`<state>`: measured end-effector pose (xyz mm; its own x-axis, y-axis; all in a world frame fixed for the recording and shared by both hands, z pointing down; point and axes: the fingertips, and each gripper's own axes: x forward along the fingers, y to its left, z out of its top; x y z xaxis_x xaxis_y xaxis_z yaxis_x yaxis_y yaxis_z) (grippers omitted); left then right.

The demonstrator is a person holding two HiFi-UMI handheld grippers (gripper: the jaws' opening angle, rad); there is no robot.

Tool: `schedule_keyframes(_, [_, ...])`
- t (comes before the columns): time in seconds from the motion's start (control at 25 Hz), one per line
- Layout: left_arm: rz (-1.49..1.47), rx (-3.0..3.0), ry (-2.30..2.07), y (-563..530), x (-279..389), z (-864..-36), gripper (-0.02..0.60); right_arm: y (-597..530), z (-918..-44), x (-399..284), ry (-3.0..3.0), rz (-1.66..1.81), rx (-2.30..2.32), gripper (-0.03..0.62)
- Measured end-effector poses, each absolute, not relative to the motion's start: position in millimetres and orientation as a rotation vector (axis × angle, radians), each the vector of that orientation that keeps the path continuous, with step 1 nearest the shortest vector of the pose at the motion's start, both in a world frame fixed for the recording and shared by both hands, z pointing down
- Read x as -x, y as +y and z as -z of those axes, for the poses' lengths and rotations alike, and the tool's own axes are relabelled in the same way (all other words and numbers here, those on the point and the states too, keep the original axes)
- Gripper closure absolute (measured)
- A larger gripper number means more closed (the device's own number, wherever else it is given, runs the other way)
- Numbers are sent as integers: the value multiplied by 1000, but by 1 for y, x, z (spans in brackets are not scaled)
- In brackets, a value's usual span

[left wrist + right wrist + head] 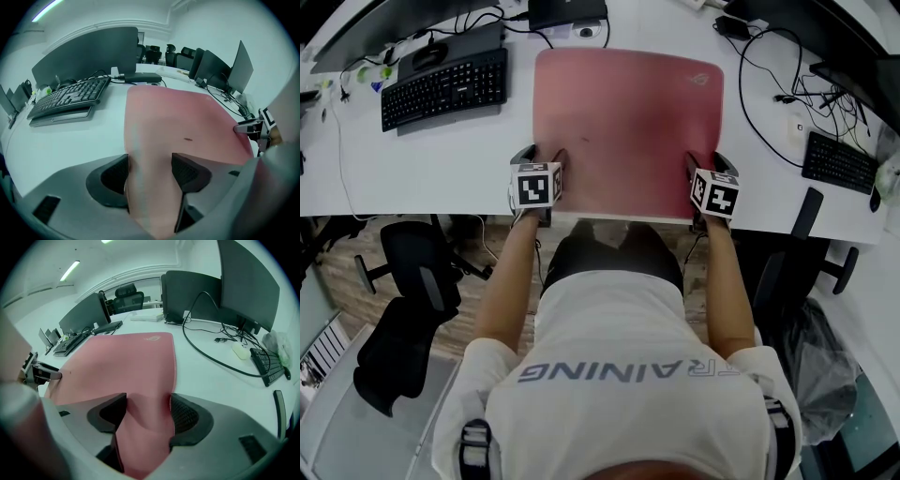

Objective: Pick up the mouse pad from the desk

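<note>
A large pink mouse pad [628,122] lies flat on the white desk [422,178], its near edge at the desk's front edge. My left gripper [542,155] stands over the pad's near left corner, and my right gripper [710,161] over the near right corner. In the left gripper view the pad [178,117] fills the whole gap between the jaws of the left gripper [150,171], touching both pads. In the right gripper view the pad [122,362] buckles up between the jaws of the right gripper [145,411], its right edge curled against the right pad.
A black keyboard [445,86] lies left of the pad, and a second keyboard [839,161] at the desk's right end. Black cables [769,84] run across the desk to the right, beside a white mouse [241,351]. Monitors stand along the back. An office chair [403,309] is below left.
</note>
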<state>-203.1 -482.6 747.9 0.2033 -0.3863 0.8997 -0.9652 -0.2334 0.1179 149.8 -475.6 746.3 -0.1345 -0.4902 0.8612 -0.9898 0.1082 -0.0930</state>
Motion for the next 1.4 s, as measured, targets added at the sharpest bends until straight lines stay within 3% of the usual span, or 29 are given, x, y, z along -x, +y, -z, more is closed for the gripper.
schedule_keyframes(0.36, [-1000, -1751, -1273, -480, 199, -747, 319, -472, -746, -143, -1721, -958, -1439, 347])
schedule_keyframes(0.48, [-1000, -1760, -1262, -479, 192, -744, 367, -471, -745, -135, -1744, -977, -1425, 414])
schedule_keyframes(0.56, [-990, -1776, -1244, -475, 184, -745, 438, -469, -743, -127, -1753, -942, -1405, 485])
schedule_keyframes(0.68, [-989, -1807, -1243, -473, 179, -739, 470, -468, -737, -119, -1764, -871, -1387, 515])
schedule_keyframes(1.4, [-675, -1997, -1317, -510, 182, -620, 494, -505, -600, -117, -1990, -744, -1529, 537])
